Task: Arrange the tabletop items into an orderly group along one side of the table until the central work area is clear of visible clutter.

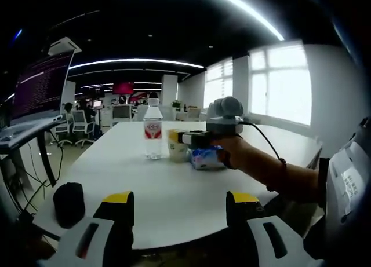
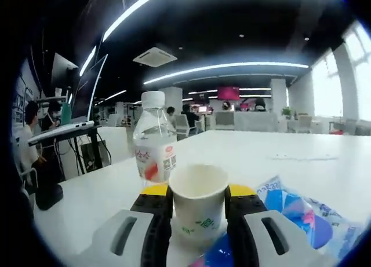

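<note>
Right gripper (image 2: 197, 204) clamped on the paper cup (image 2: 197, 203); left gripper (image 1: 179, 206) hangs wide open over the white worktop (image 1: 174, 186).
Water bottle (image 2: 154, 141) at the cup's ten o'clock, blue snack packet (image 2: 301, 212) at three, partly cut off; office behind blurs.

A clear plastic water bottle with a white cap and red-and-white label (image 1: 153, 131) stands upright on the white table (image 1: 116, 180). Just beside it stands a white paper cup with small green print (image 2: 198, 202), open mouth up, upright between two yellow-tipped jaws that touch its sides. Just beside the cup lies a flat blue, pink and white plastic packet (image 2: 301, 215). A black rounded object (image 1: 69, 203) sits well apart, near the table's edge
</note>
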The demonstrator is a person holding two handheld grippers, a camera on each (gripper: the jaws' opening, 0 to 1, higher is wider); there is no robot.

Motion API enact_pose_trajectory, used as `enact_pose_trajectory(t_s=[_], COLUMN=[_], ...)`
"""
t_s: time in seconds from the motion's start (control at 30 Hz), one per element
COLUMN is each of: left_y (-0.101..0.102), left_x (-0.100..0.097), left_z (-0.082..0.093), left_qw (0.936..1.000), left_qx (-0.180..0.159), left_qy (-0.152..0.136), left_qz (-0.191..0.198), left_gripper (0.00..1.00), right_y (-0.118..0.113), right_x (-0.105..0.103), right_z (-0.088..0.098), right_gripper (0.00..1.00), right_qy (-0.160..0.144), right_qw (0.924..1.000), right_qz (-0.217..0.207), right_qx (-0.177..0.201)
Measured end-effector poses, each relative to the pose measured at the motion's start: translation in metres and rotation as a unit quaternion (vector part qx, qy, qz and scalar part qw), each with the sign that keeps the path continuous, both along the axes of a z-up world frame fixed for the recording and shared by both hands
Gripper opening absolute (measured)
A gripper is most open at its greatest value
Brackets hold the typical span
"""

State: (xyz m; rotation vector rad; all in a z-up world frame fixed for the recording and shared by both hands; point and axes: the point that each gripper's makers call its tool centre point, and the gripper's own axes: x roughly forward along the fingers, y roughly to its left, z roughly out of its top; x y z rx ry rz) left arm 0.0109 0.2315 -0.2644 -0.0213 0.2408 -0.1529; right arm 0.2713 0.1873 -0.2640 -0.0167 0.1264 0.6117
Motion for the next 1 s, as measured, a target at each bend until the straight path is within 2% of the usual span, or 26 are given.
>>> enact_pose_trajectory(t_s=[0.37, 1.0], left_y=[0.002, 0.003], left_x=[0.001, -0.001], left_z=[-0.002, -0.006], left_qw=[1.0, 0.9999], left_qx=[-0.004, -0.008], left_qy=[0.004, 0.005], left_qz=[0.003, 0.008], left_gripper=[0.63, 0.63], right_y=[0.0, 0.005], right_x=[0.009, 0.011], right_z=[-0.005, -0.014], right_gripper=[0.34, 0.38], right_qy=[0.009, 0.005], right_qw=[0.9999, 0.9998], right_qz=[0.006, 0.02], right_qx=[0.012, -0.008])
